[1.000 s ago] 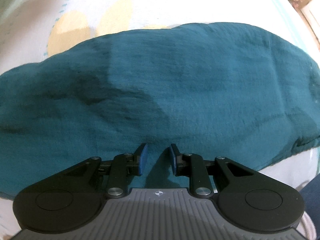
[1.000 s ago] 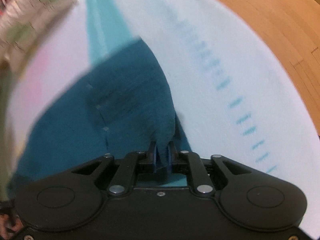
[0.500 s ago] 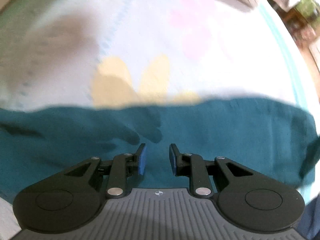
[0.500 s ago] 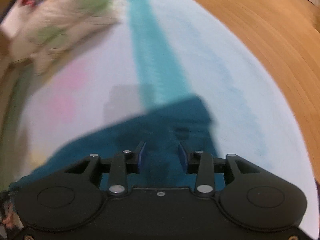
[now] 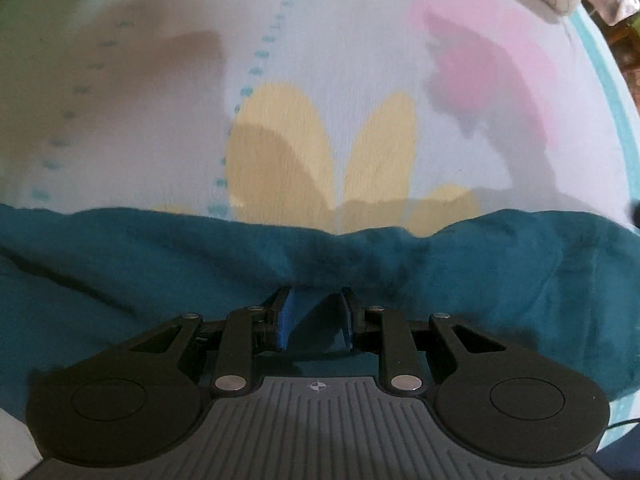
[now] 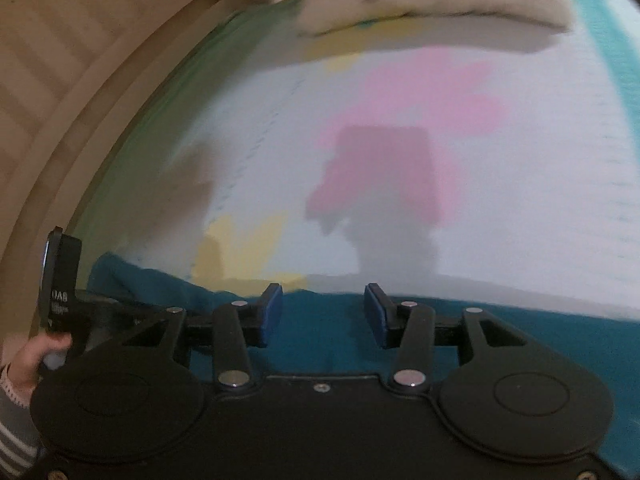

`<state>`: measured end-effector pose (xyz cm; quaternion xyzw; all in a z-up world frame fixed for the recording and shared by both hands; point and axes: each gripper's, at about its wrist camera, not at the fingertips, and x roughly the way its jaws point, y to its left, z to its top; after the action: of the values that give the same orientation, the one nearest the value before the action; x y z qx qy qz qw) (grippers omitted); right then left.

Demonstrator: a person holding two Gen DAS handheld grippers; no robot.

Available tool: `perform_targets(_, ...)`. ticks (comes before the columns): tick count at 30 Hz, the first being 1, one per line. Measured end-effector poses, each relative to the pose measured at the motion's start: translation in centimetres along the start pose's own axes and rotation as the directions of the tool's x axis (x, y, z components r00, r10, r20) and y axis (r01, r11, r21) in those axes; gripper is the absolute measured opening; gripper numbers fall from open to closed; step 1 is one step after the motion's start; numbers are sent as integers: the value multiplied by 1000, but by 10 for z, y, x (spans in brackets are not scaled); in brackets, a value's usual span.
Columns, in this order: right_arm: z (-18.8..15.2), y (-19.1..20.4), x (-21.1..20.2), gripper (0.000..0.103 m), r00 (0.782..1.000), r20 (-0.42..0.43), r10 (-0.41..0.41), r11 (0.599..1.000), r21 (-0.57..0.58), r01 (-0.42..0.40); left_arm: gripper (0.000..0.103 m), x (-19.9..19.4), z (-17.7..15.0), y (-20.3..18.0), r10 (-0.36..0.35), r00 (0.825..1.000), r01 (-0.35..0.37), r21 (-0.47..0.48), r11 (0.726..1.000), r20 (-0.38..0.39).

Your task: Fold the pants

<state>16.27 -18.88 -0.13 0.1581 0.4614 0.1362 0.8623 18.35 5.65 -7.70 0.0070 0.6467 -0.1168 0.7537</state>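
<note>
A bed sheet (image 5: 360,40) printed with yellow and pink flowers is carrying the teal pants (image 5: 140,280), which are lying bunched in a band along its near side. The cloth looks soft, light and limp, likely sagging unless pinched at a hem or folded edge. The left hand-held gripper (image 5: 316,320) is hanging slightly parted over a rumpled ridge, gripping nothing visible, while the right hand-held gripper (image 6: 324,316) is opening, empty, above the fabric.

I'm looking at a bedroom in a home. A bed (image 5: 360,40) fills both views, dressed in a white sheet (image 6: 520,200) printed with pink and yellow flowers and teal edging. At the sheet's far end lies a pale pillow (image 6: 420,4); left of it runs a wooden bed frame (image 6: 80,100).
</note>
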Motion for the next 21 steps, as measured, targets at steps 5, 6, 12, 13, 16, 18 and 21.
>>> perform_targets(5, 10, 16, 70, 55, 996, -77, 34, 999, -3, -34, 24, 7, -1, 3, -9, 1000, 9, 6, 1000, -19)
perform_targets(6, 11, 17, 83, 55, 995, -93, 38, 999, -1, -39, 24, 7, -3, 1, -2, 1000, 2, 22, 1000, -15)
perform_targets(12, -9, 27, 100, 49, 973, -210, 94, 994, -26, -102, 23, 1, -5, -16, 38, 999, -38, 88, 995, 6)
perform_targets(13, -13, 30, 98, 42, 972, -212, 105, 991, -56, -119, 23, -3, -4, -15, 24, 1000, -25, 75, 997, 17)
perform_targets(16, -32, 42, 80, 23, 976, -179, 121, 977, -151, -148, 23, -27, 1, -1, -47, 992, 49, -15, 999, 120)
perform_targets(18, -46, 45, 66, 23, 978, -143, 150, 968, -181, -175, 23, -41, 5, 11, -60, 978, 78, -86, 993, 199)
perform_targets(21, -67, 54, 53, 23, 982, -99, 163, 948, -260, -184, 23, -43, 12, 20, -47, 972, 83, -151, 985, 232)
